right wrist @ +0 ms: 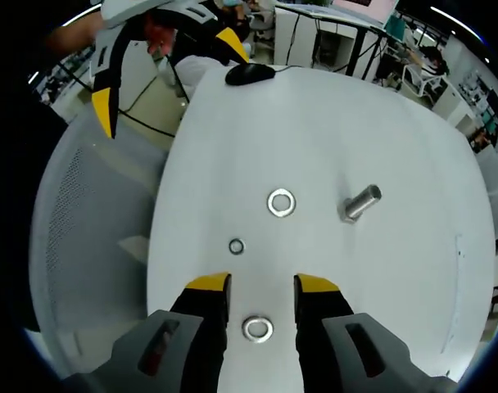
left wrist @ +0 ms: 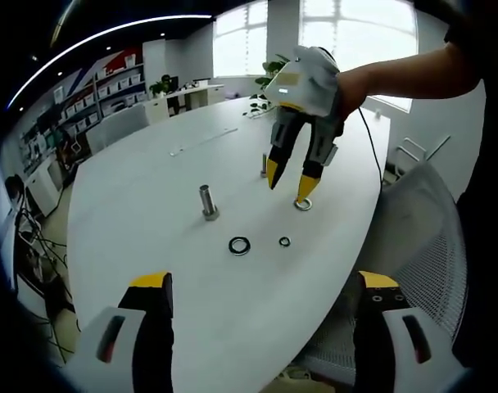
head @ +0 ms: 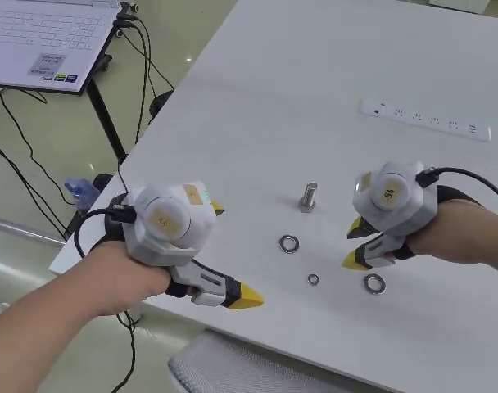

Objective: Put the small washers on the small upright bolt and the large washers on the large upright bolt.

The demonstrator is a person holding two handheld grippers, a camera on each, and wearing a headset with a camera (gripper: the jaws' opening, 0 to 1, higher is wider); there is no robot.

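Landmark: bolt (head: 309, 196), upright mid-table (head: 355, 65), prob. the large one. All places below are rel. to it.
L gripper (head: 233, 254): jaws spread wide, nothing in them. It sits at the table edge on your side of the bolt, well apart from it.
R gripper (right wrist: 262, 284): jaws parted, not clamped. They straddle the target washer, no contact that I can see.
Target washer (right wrist: 257, 329): flat on the table, on your side of the bolt and off to its right. It's the furthest of the 3 from the bolt.
Large washer (head: 289, 243): flat, the nearest one to the bolt, just on your side of it.
Small washer (head: 314, 279): flat, further from the bolt than the large washer, between that one and the target washer.
Handling: thin metal ring, so prob. light, stiff and slick. It lies flush, so there's no lip to get under. Put your tips down on the table and pinch across the outer rim, centred. Off-centre, I'd expect it to skate or flip.
Size call: target washer looks like the large size, so I'd judge it's for this bolt.
View diff 1: R gripper view puts the washer inside the jaw gap. Head view has it just beside the tips, and the gap is hard to judge there.
View diff 2: L gripper view has a thin post (left wrist: 264, 164) beyond the bolt, just behind the R gripper. Maybe the small bolt, can't tell.
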